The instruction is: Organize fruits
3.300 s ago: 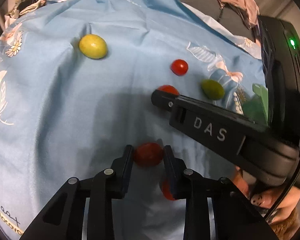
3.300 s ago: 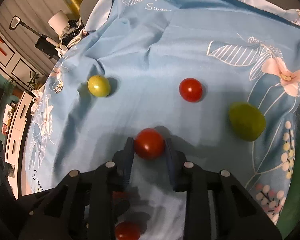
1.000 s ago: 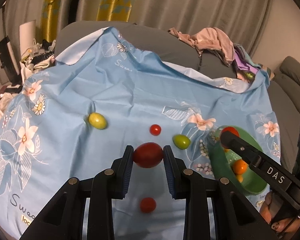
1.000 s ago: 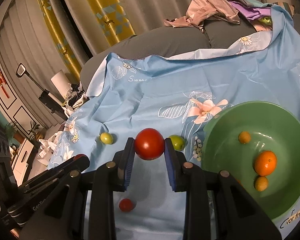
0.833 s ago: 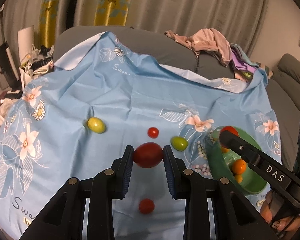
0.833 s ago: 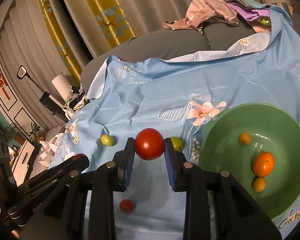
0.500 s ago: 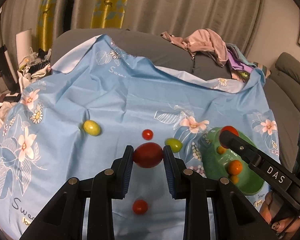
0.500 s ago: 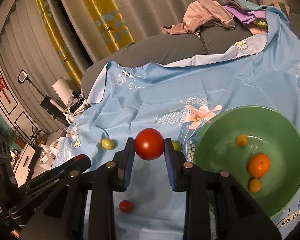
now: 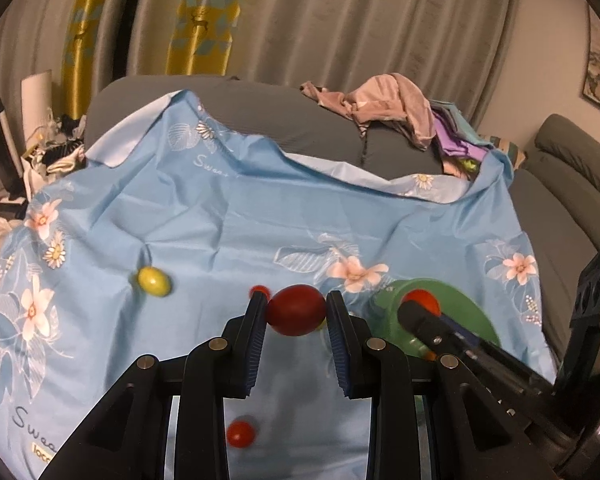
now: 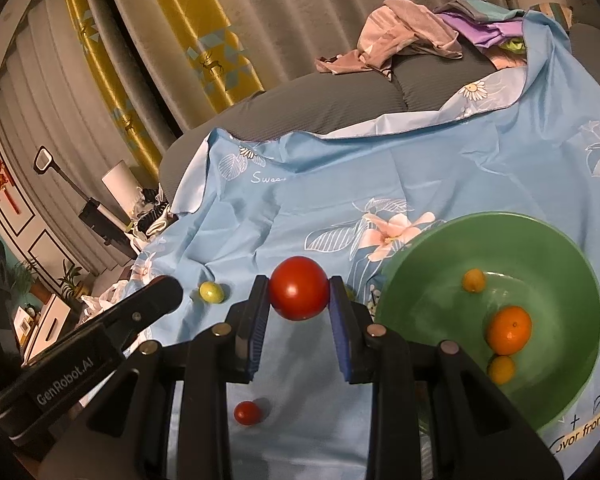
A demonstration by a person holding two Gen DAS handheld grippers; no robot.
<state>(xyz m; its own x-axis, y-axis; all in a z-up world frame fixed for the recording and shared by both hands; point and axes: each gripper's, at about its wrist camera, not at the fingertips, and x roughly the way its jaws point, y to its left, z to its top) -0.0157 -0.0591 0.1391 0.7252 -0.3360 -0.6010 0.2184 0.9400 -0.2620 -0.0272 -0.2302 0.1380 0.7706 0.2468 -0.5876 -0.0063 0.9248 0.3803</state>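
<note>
Each claw, left [image 9: 296, 316] and right [image 10: 299, 295], pinches a round red tomato beside the green bowl [image 10: 556, 408]; smooth skin could slip free and roll away.

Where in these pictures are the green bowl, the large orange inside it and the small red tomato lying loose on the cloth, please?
green bowl [image 10: 548, 240], right wrist view, on its bare inner wall near the far rim.
large orange [image 10: 509, 329], right wrist view, middle of its peel.
small red tomato [image 10: 248, 413], right wrist view, middle of its skin.

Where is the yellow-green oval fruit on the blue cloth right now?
The yellow-green oval fruit lies alone on the blue floral cloth, left of both claws in both wrist views, far from the green bowl.
</note>
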